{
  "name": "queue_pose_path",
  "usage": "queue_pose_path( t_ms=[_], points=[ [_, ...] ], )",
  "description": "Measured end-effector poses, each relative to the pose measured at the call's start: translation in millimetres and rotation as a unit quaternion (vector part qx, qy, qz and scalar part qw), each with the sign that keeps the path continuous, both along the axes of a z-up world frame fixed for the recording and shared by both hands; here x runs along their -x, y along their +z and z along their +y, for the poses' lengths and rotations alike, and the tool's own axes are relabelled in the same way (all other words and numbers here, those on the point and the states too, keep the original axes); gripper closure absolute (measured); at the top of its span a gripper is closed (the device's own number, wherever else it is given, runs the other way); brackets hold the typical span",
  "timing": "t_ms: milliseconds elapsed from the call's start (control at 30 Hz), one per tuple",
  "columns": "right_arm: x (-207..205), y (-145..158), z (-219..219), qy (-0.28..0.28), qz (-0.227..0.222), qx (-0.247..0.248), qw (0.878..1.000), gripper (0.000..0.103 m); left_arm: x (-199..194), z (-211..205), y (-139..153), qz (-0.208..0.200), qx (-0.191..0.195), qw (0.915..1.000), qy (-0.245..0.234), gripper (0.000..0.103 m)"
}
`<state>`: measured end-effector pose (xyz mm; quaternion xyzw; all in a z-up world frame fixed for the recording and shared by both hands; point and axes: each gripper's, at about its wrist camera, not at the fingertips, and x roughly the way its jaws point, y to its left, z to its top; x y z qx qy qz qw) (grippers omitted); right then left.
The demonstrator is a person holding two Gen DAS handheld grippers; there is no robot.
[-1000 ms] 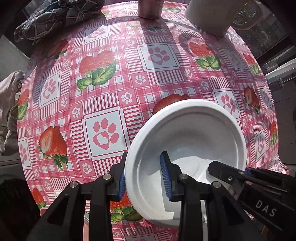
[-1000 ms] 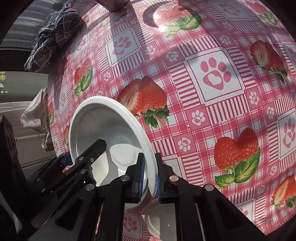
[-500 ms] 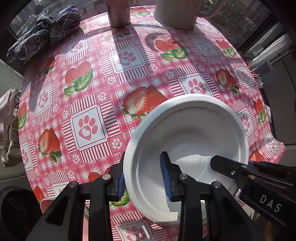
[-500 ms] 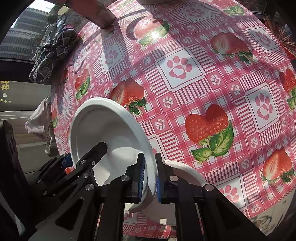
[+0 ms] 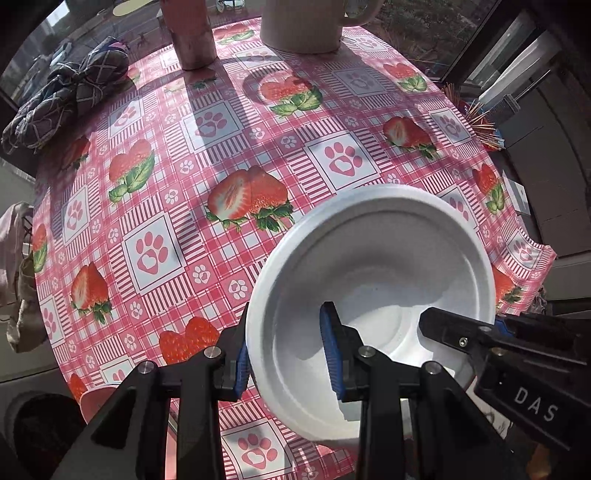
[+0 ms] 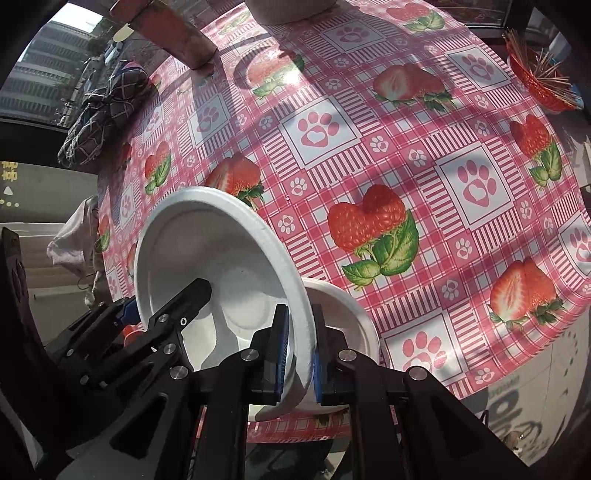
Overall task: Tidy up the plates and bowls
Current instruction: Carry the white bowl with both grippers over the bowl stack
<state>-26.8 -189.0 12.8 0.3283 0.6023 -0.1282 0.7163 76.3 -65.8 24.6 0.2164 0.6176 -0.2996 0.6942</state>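
Two claws of mine share one white round foam bowl, held tilted above the near edge of the round table with its glossy pink checked strawberry-and-paw-print cloth.

Surroundings: at the far edge stand a reddish-brown cylindrical cup and a large cream mug; a dark crumpled plaid cloth lies at the far left. A red basket of wooden toothpicks sits at the far right rim. A second white foam bowl rests on the table directly behind the held one, partly hidden by it and by my right claw.

Claw state: my left claw is spread partway, straddling the bowl's left wall, one blue ribbed pad outside against the rim and the other inside; whether the inner pad presses the wall I cannot tell. My right claw is nearly pressed together, pinching the bowl's right rim between its blue pads.

Materials: the bowl is matte, thin-walled, with a stepped inner ring and a flat bottom. Claw bodies are black plastic with silver screws.
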Motion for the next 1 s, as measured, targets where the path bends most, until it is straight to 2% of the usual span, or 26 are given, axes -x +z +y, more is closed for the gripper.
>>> queue_pose_path(
  t_ms=[467,767,1000],
  points=[
    [42.6,-14.0,-1.7,-0.040,0.017,-0.007,0.999,0.086,37.7,-10.6,-12.2,0.007,-0.023,0.9985,-0.049,0.067],
    [56.0,-30.5,5.2,-0.043,0.030,-0.004,0.999,0.086,48.3,-11.1,-22.0,0.000,-0.046,0.9966,-0.068,0.067],
    [57.4,-40.5,10.8,-0.038,0.036,0.000,0.999,0.086,51.2,-8.3,-32.1,0.011,-0.053,0.9960,-0.072,0.059]
  ],
)
